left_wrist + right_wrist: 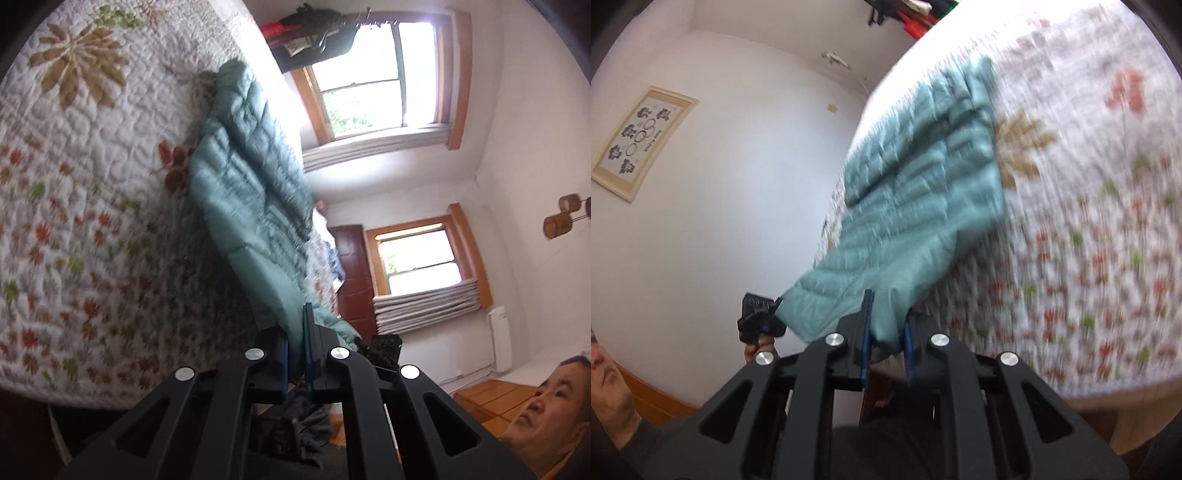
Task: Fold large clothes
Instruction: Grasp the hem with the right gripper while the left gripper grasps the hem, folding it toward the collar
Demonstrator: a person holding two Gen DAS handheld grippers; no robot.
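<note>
Left wrist view: our left gripper [300,325] pinches the near hem of the teal puffer jacket [243,162], which lies stretched across the floral quilt [74,221]. Our right gripper [888,317] clamps another corner of that hem, lifted off the bed.

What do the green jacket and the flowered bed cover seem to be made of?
The jacket looks like thin, slightly shiny synthetic cloth with soft filling: stitched rows puff up and catch light. The bed cover looks like matte quilted cotton, probably, with stitched curves and a printed leaf pattern. Blur hides the weave.
</note>
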